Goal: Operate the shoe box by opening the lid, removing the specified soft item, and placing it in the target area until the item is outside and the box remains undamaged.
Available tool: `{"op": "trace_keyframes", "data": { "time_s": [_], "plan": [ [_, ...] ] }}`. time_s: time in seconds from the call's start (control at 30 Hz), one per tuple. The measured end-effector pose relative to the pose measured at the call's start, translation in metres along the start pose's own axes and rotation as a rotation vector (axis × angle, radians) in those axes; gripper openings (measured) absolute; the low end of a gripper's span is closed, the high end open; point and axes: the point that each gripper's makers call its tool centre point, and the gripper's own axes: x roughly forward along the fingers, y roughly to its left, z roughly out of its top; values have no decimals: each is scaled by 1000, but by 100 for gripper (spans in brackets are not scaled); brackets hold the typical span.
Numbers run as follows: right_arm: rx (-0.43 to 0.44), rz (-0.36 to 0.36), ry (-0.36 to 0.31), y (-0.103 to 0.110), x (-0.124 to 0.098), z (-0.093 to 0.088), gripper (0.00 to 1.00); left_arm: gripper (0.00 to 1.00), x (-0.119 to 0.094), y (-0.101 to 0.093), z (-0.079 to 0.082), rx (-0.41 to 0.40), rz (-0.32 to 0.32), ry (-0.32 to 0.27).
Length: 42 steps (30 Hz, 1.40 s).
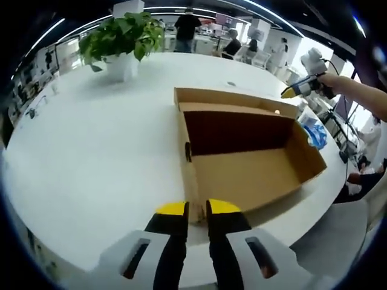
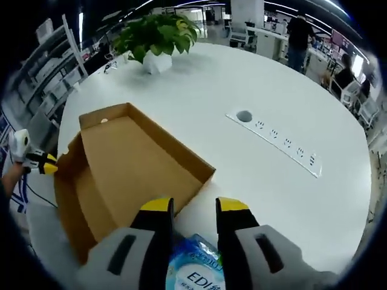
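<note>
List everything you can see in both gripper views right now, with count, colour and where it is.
shoe box: one, brown cardboard, open and empty, lying on the table
soft pack: one, blue and white, between the right gripper's jaws, outside the box
table: one, white
potted plant: one, green in white pot, far side of table
socket strip: one, white, set into the table
people: several, in background beyond the table
left gripper: yellow-tipped black jaws, at box's near wall
right gripper: same colours, beside box
</note>
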Motion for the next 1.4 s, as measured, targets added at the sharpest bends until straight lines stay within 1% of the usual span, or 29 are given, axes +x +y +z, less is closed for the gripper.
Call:
{"op": "trace_keyframes", "data": {
  "time_s": [0.07,0.13,0.2,0.37,0.5,0.6,0.67,0.73,0.77,0.93,1.17,1.4],
  "plan": [
    [42,18,1,3,5,0,24,6,1,0,-1,-8,-1,7],
    [63,10,2,1,10,-1,23,5,2,0,-2,-29,-10,13],
    [78,9,10,1,14,-2,22,5,2,0,-3,-30,-9,17],
    [147,14,30,4,29,-6,20,4,2,0,-4,-44,-13,24],
    [191,8,39,5,35,-8,16,4,2,0,-4,-45,-13,29],
    [241,14,43,6,38,-11,14,4,2,1,-4,-50,-17,30],
    [260,6,44,5,37,-12,12,4,3,0,-4,-55,-18,32],
    [257,-9,57,3,36,-16,8,3,3,0,-5,-55,-18,35],
    [265,0,54,5,36,-15,7,3,3,0,-5,-51,-20,34],
    [293,-5,48,4,32,-14,5,3,2,0,-5,-79,-28,23],
    [308,-16,40,6,26,-12,4,3,2,0,-5,-85,-28,23],
    [326,-17,-4,6,15,-3,3,3,3,-1,-5,-99,-34,15]
  ]
}}
